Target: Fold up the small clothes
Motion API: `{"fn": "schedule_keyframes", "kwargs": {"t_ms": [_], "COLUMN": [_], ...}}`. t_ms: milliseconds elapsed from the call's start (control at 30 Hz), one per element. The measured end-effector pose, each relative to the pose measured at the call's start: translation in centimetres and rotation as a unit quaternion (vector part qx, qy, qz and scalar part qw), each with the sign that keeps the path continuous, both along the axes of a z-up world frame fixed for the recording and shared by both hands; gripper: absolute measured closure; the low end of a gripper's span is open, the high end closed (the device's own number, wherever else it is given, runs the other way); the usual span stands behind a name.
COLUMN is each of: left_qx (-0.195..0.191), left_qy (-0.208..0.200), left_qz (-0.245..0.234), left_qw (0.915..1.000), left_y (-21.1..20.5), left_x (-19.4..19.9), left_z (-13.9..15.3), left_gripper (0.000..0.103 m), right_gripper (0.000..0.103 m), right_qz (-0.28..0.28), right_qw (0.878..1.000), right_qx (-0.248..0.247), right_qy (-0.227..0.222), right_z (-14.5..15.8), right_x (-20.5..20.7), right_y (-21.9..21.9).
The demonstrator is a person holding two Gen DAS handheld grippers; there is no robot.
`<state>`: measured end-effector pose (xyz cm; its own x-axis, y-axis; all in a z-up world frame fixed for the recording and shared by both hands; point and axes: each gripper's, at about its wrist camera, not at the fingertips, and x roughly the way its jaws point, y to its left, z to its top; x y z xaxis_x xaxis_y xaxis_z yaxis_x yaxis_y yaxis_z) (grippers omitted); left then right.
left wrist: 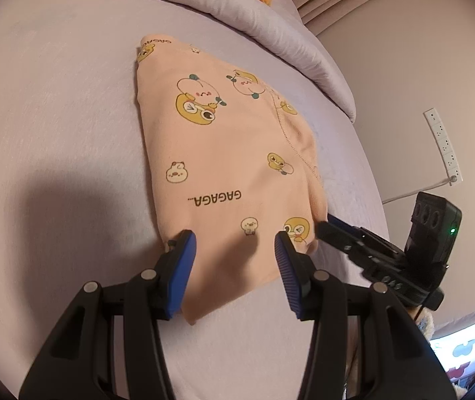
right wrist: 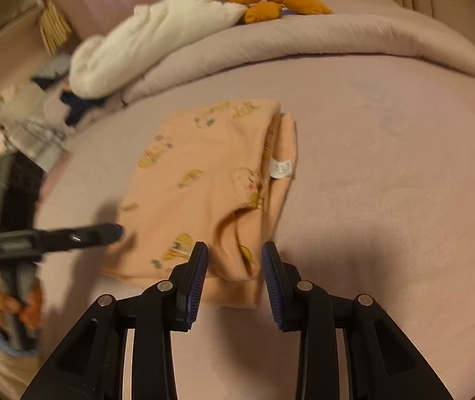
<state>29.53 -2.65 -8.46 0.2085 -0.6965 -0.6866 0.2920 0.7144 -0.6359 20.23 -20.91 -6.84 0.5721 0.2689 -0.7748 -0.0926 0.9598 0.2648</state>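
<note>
**Both sets of fingers apart over a folded peach garment**

Fingers (left wrist: 184, 266) of the left gripper (left wrist: 234, 236) stand apart, blue pads facing each other across the near edge of the peach garment (left wrist: 224, 153), with nothing pinched between them. The right gripper (right wrist: 235, 250) also has its jaws parted, a fold of the same garment (right wrist: 204, 180) lying under the gap but not squeezed. Both tools tilt downward toward the bed (left wrist: 54, 106).

The garment lies folded flat in the middle of the pale lilac sheet, printed with cartoon ducks and the word GAGAGA.

From the left wrist, the right gripper (left wrist: 329, 228) shows as a black tool reaching in at the cloth's near right corner, tip just at the edge, a green light on its body. A white power strip (left wrist: 442, 146) hangs on the wall beyond.

From the right wrist, blurred, the left gripper (right wrist: 112, 231) comes in from the left side. Only here do the garment's white label (right wrist: 281, 168), a white blanket (right wrist: 151, 40), an orange plush toy (right wrist: 270, 1) and a heap of other clothes (right wrist: 27, 126) show.
</note>
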Motion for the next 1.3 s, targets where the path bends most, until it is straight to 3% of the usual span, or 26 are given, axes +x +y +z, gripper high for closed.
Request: {"fn": "schedule_keyframes", "kwargs": {"t_ms": [67,100,133,200,400,467,600,667,733,867,1033,1167,1300], "left_qx": [0.002,0.003,0.003,0.001,0.003,0.006,0.017,0.023,0.030,0.017,0.023,0.037,0.035], "left_qy": [0.001,0.002,0.004,0.007,0.009,0.011,0.012,0.007,-0.005,-0.038,-0.069,-0.033,-0.039], "left_qz": [0.001,0.001,0.002,0.004,0.007,0.002,0.000,-0.003,-0.005,-0.012,-0.006,-0.025,-0.025], "left_qw": [1.0000,1.0000,1.0000,1.0000,0.9999,0.9999,0.9998,0.9997,0.9995,0.9990,0.9974,0.9985,0.9983], "left_y": [0.2,0.3,0.5,0.8,1.3,1.1,1.0,1.1,1.2,1.1,0.2,-1.3,-1.1], "left_x": [0.0,0.0,0.0,0.1,0.7,0.9,1.0,0.8,0.6,0.0,0.1,0.2,0.0], "left_z": [0.0,0.0,-0.1,-0.1,0.2,0.1,-0.3,0.0,0.7,1.9,1.3,-1.9,-1.9], "left_gripper": [0.055,0.055,0.055,0.055,0.055,0.055,0.055,0.055,0.055,0.055,0.055,0.055,0.055], "right_gripper": [0.073,0.090,0.095,0.095,0.096,0.096,0.096,0.096,0.096,0.096,0.096,0.096,0.096], "right_qz": [-0.001,0.003,0.009,0.015,0.013,0.011,-0.023,-0.029,-0.032,-0.032,0.000,0.018,0.001], "right_qw": [1.000,1.000,1.000,0.999,0.997,0.996,0.998,0.996,0.996,0.998,0.998,0.998,1.000], "right_qx": [-0.013,-0.022,-0.025,-0.037,0.073,0.084,0.014,0.044,0.063,0.042,0.039,0.023,-0.006], "right_qy": [0.001,-0.005,-0.010,-0.016,-0.022,-0.007,0.062,0.074,0.052,-0.018,-0.058,-0.057,-0.022], "right_z": [-0.3,-0.2,0.0,0.6,3.0,2.6,-2.0,-2.7,-1.7,1.8,3.5,2.8,1.3], "right_x": [0.3,0.2,0.2,0.0,-1.0,-1.0,0.1,0.1,-0.3,-0.3,3.9,7.4,10.7], "right_y": [0.3,0.5,0.8,1.2,-0.8,-1.0,-1.4,-2.1,-2.6,-2.4,0.4,2.8,2.6]}}
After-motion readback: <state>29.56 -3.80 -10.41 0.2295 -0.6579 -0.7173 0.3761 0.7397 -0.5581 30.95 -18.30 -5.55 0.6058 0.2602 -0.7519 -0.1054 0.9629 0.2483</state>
